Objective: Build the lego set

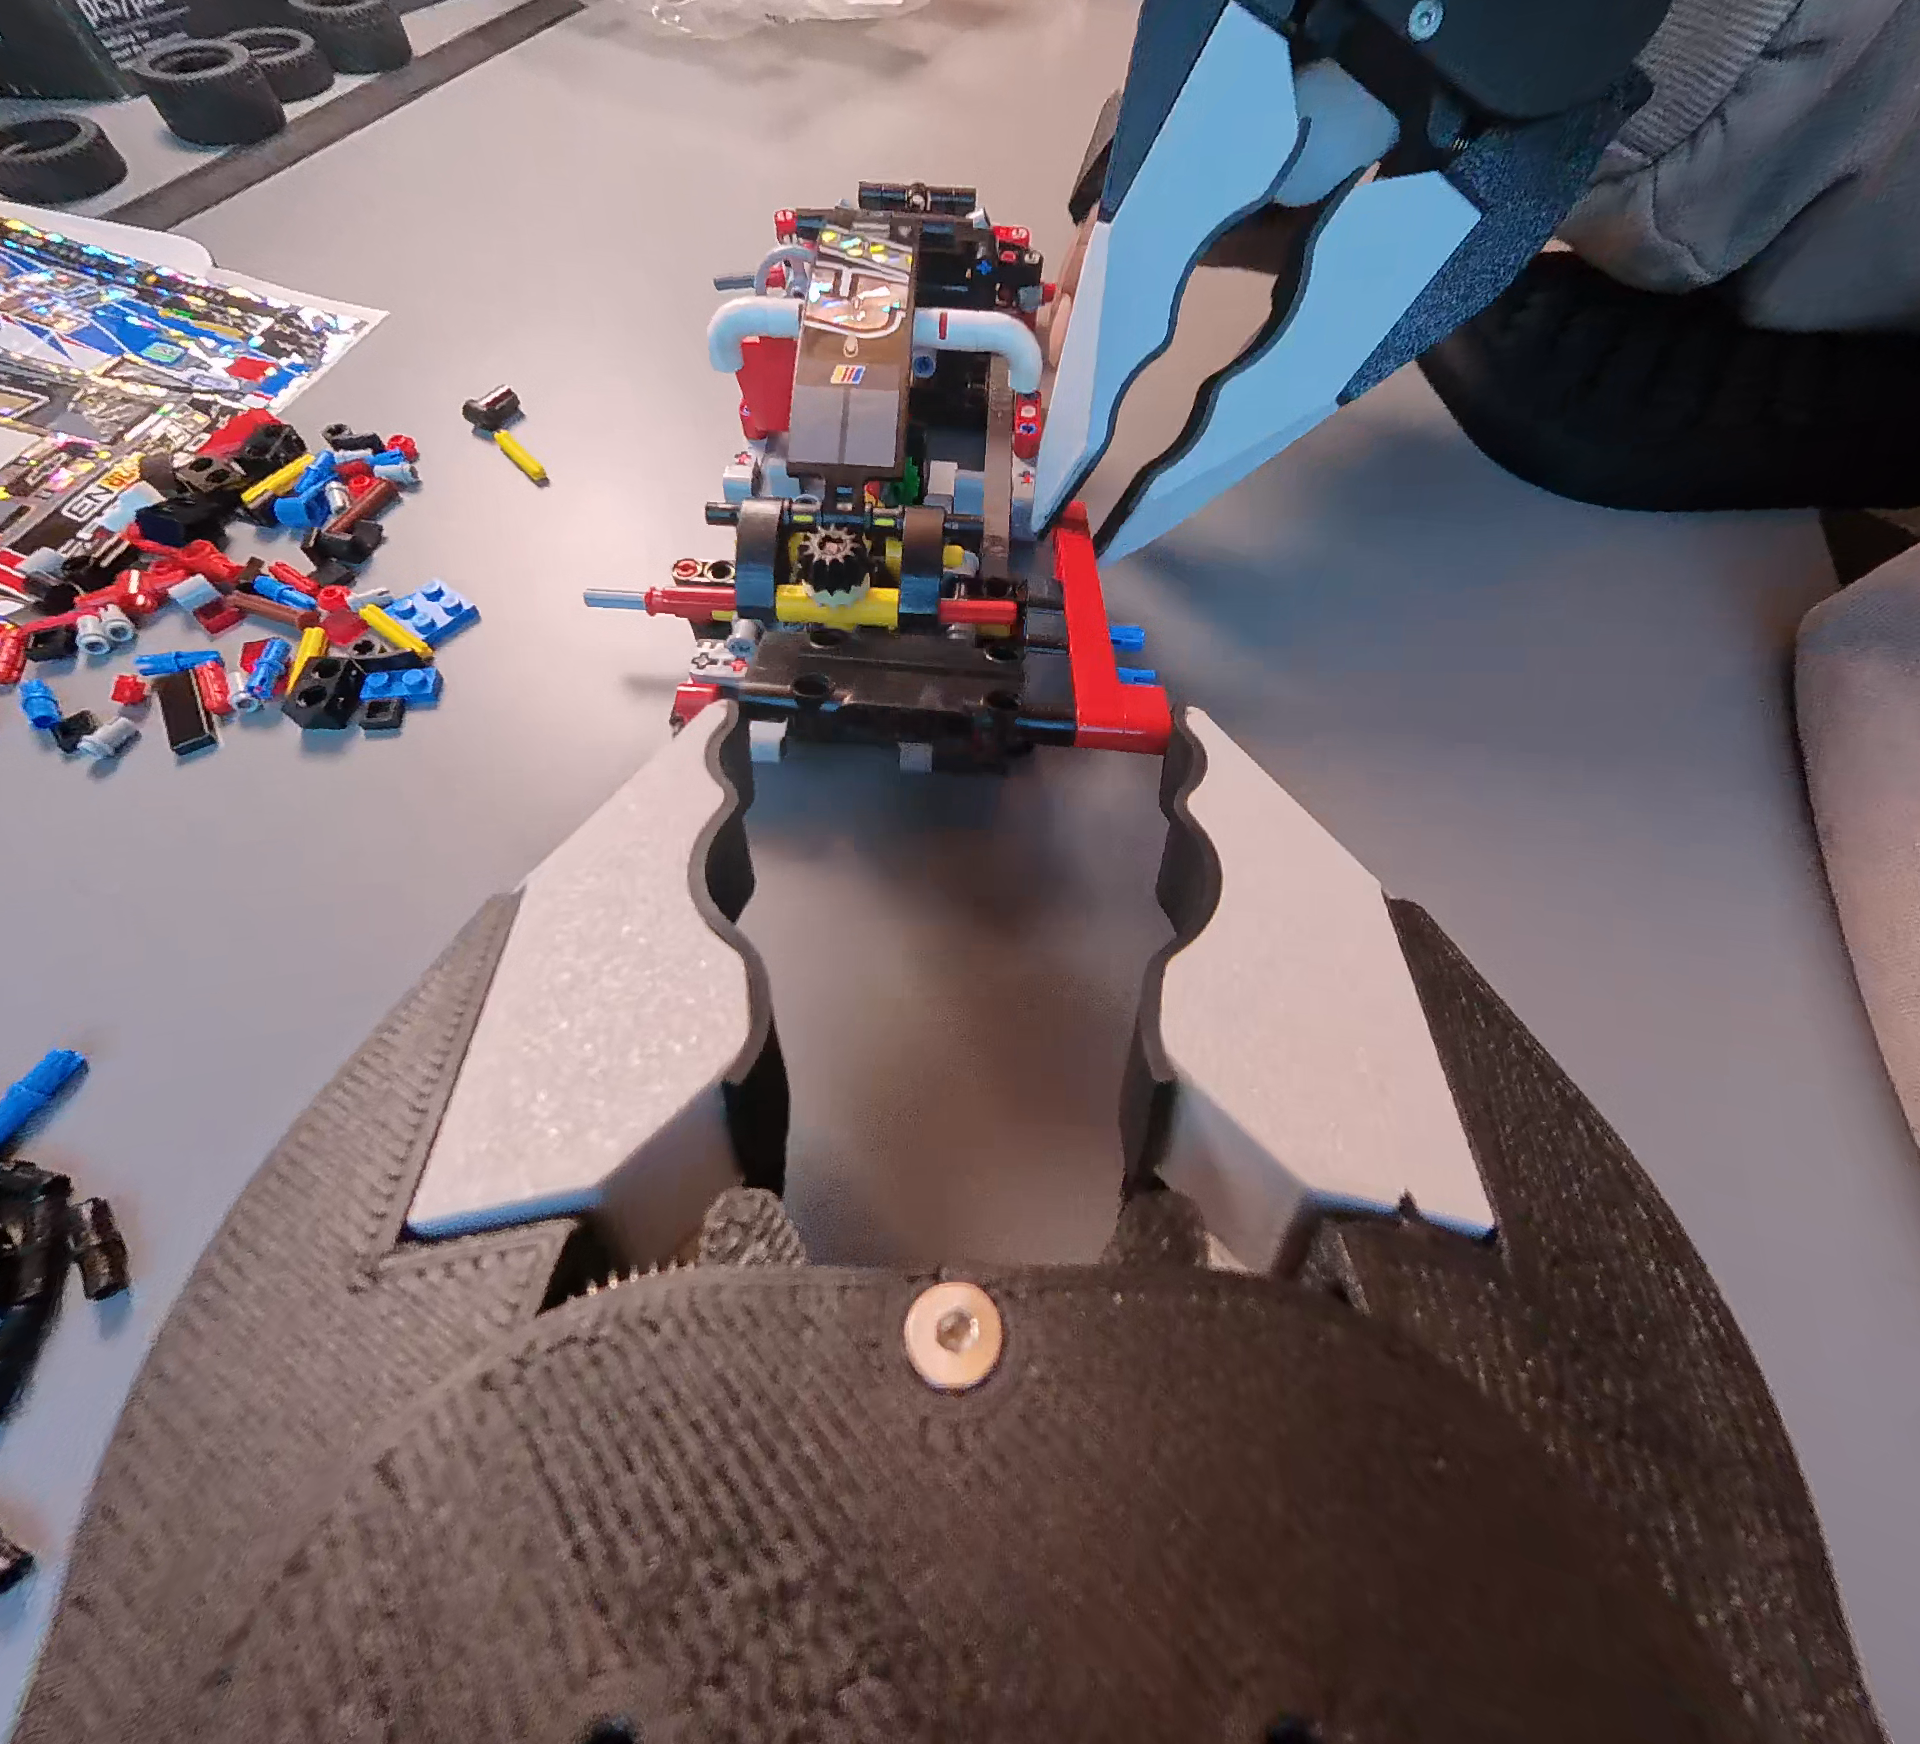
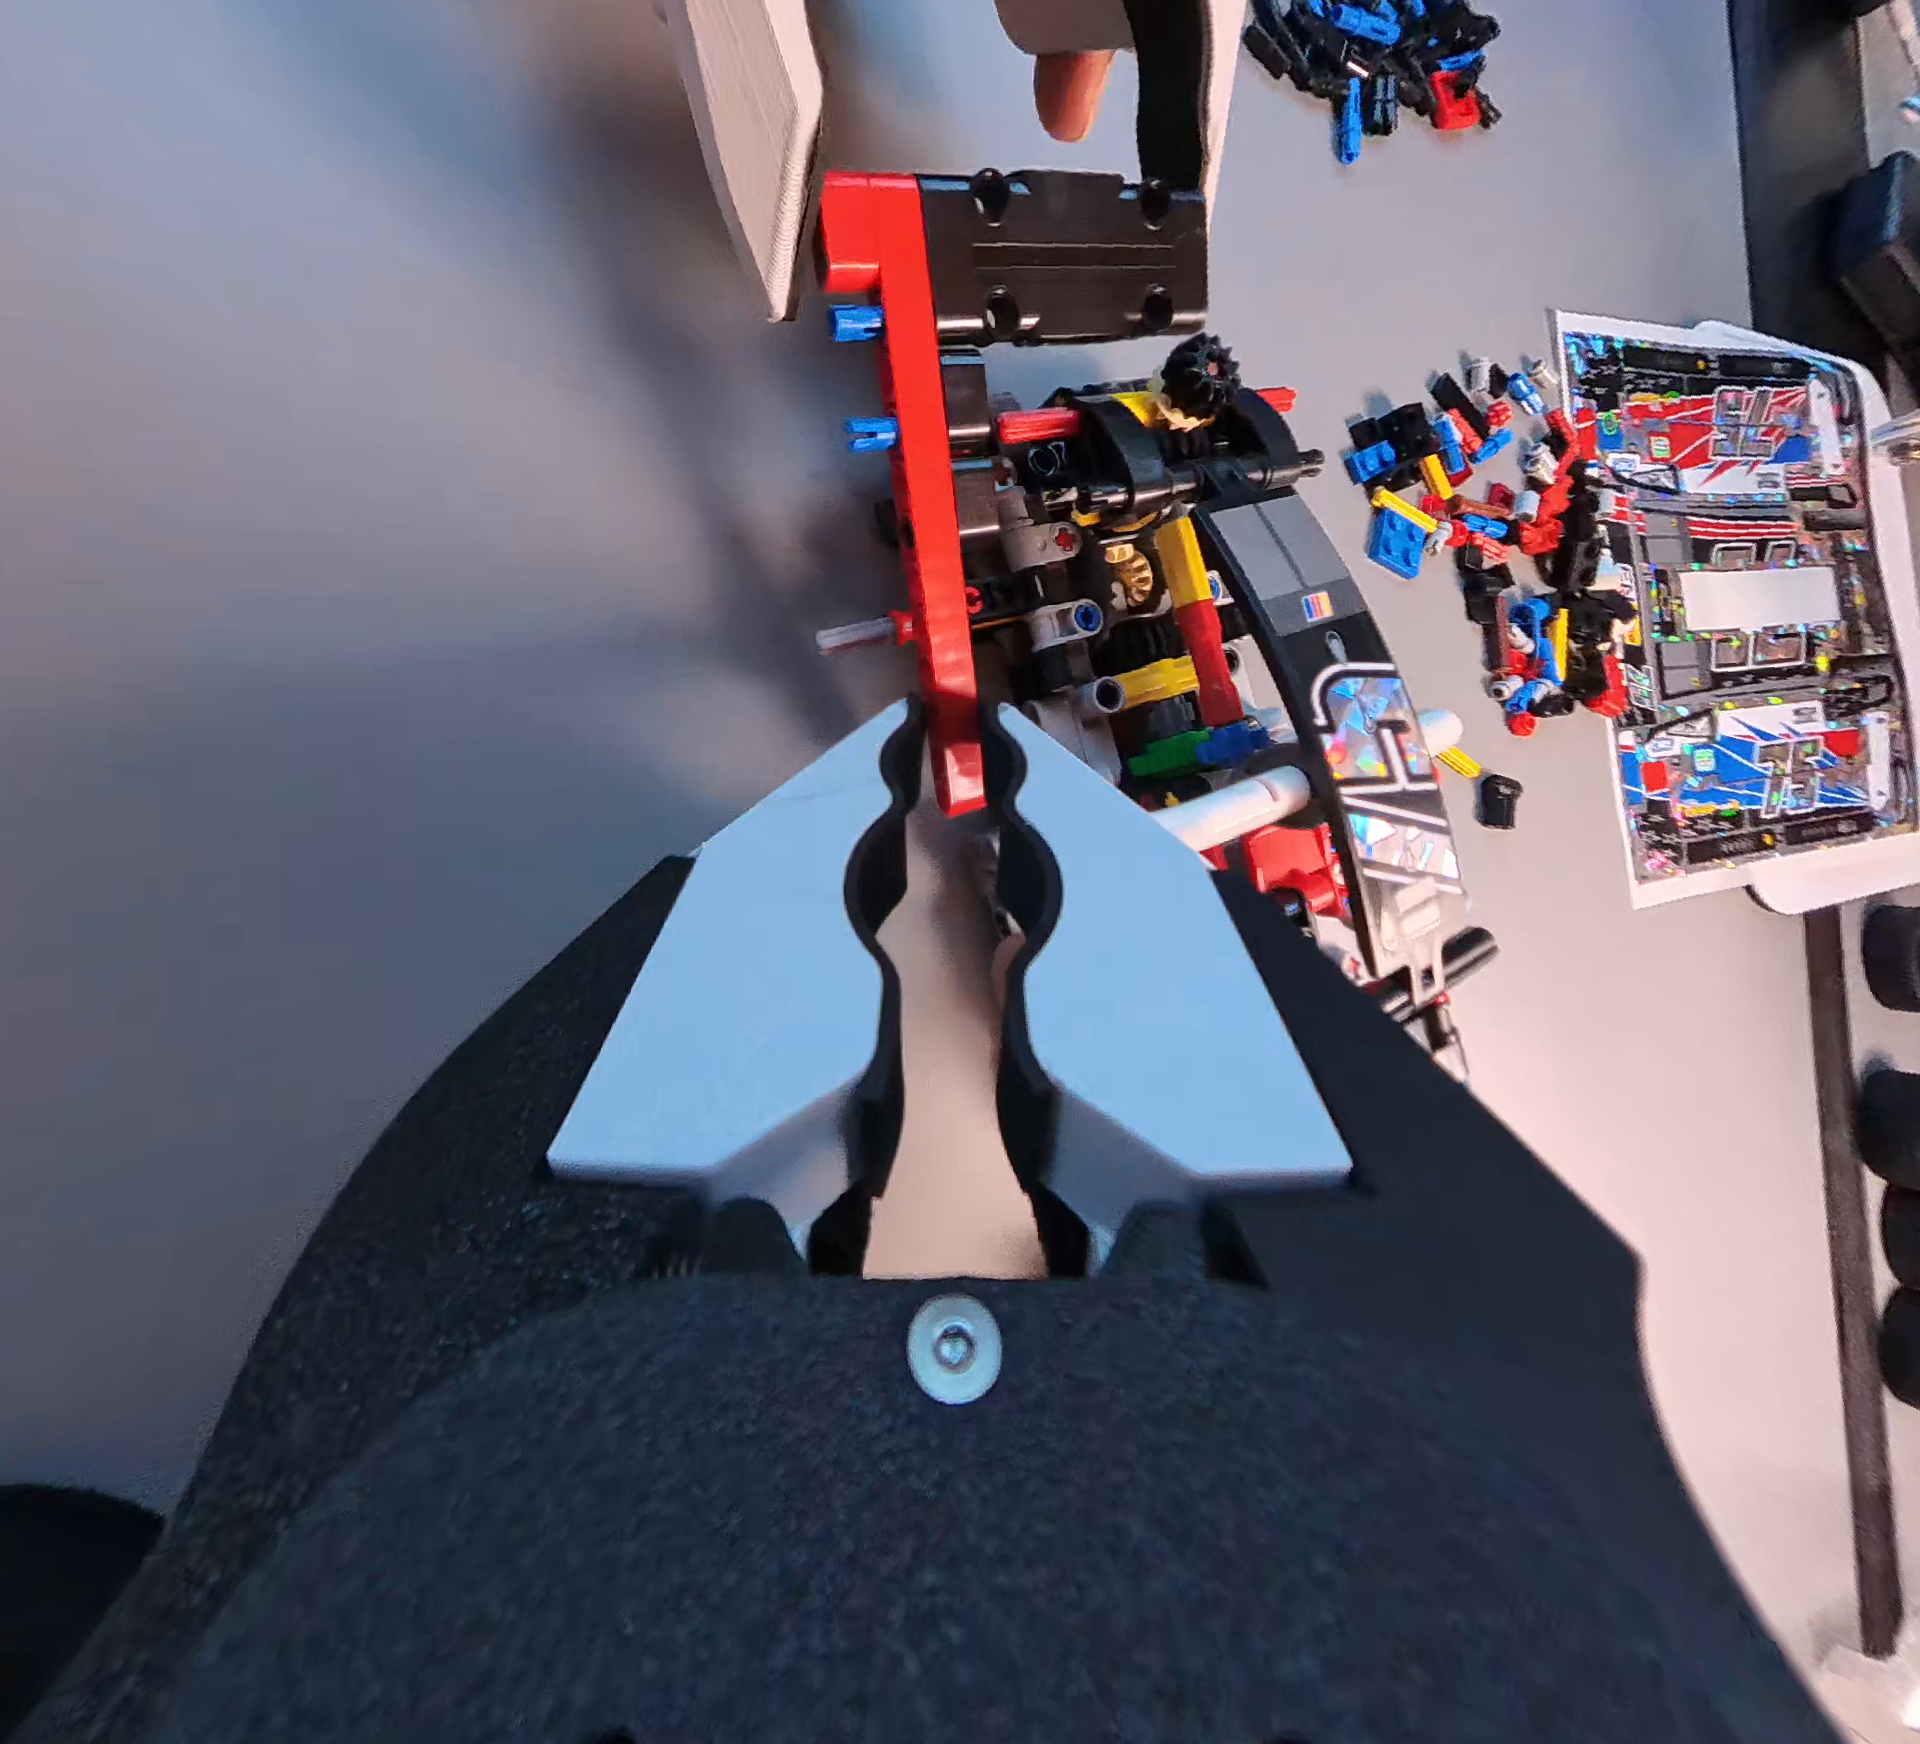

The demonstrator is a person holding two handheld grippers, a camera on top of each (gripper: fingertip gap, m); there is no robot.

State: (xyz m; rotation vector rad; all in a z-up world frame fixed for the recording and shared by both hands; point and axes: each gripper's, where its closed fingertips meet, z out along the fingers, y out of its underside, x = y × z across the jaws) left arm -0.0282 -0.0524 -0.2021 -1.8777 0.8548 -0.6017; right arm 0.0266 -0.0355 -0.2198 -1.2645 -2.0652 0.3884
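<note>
On the grey surface stands a partly built lego car chassis, black, red and yellow, lying lengthwise between the two tools. At its near end, the left hand-held gripper is spread wide, its fingertips flanking the black end block, the right tip just beside the red corner; whether they press it is unclear. From the far right side, the right hand-held gripper pinches the free end of the long red beam that runs along the chassis edge. To the left lie a holographic sticker sheet, a pile of small loose pieces and black tyres.
</note>
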